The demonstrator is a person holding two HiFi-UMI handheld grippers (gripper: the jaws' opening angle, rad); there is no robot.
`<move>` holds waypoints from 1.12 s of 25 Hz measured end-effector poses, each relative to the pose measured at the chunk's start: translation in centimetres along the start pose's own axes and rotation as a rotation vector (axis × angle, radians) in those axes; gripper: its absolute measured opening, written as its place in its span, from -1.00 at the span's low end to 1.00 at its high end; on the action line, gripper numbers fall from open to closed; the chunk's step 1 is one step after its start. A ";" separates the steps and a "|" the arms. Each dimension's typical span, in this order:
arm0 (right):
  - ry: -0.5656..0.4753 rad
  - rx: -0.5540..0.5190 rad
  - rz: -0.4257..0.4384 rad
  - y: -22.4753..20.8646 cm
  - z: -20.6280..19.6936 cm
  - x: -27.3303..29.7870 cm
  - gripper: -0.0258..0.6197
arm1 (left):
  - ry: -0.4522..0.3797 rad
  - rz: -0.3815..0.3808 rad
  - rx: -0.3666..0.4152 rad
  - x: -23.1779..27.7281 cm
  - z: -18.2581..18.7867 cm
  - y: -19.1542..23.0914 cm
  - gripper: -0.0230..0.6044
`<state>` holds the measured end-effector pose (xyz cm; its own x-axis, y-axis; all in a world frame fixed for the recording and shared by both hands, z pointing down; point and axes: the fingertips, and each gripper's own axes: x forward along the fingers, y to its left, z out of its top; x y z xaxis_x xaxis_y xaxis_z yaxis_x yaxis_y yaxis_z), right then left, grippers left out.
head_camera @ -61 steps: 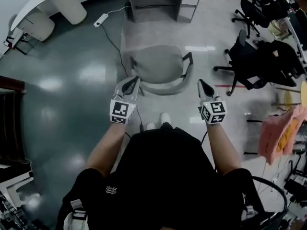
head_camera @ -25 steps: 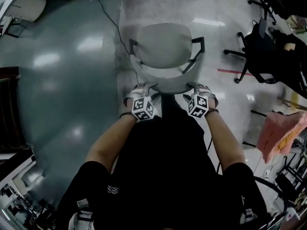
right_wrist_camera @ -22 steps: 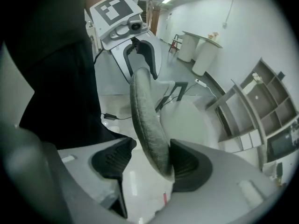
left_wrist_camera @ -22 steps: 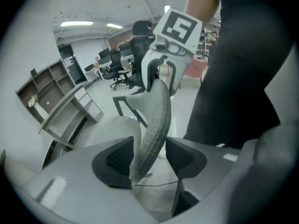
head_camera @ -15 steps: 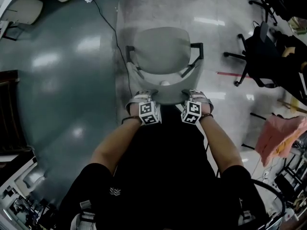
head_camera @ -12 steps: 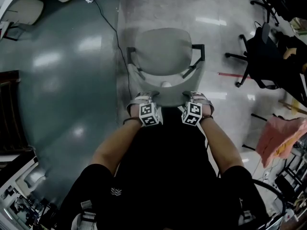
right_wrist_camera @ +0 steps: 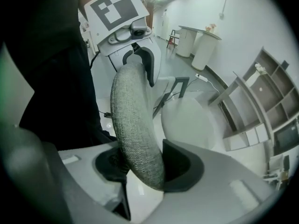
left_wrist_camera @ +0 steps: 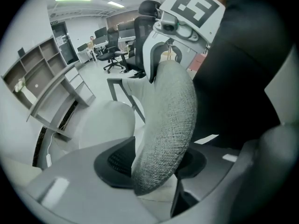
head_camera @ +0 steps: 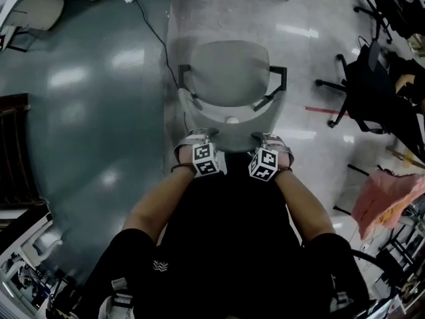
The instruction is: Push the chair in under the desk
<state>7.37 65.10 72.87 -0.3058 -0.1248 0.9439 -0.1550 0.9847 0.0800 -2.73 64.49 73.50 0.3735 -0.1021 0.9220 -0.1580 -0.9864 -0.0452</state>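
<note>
At the chair's back, both grippers are clamped on the padded rim.

Just ahead of the person, the chair (head_camera: 229,78) is seen facing the desk (right_wrist_camera: 252,101), not yet under it. The top rim of its backrest (head_camera: 226,130) lies between the jaws of the left gripper (head_camera: 198,138) and the right gripper (head_camera: 269,139), which have just been closing and are pressed into the fabric. The padding is judged soft over a stiff shell and the chair fairly light. An easy slide is expected on the glossy floor (head_camera: 99,111), though a cable (head_camera: 156,38) lies beside it.
</note>
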 end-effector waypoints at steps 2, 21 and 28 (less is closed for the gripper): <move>-0.005 0.005 0.005 -0.6 0.5 0.2 -0.38 | 0.005 0.000 0.005 -0.1 -0.3 0.9 -0.27; -0.035 -0.003 0.045 -8.3 1.5 0.6 -0.39 | 0.046 -0.018 -0.038 0.3 1.0 8.5 -0.27; -0.035 -0.005 0.048 -10.8 2.4 0.7 -0.40 | 0.039 -0.019 -0.038 0.1 1.0 11.1 -0.27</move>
<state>6.58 54.09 71.90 -0.3455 -0.0813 0.9349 -0.1342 0.9903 0.0365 -3.50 53.43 72.68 0.3410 -0.0774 0.9369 -0.1857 -0.9825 -0.0135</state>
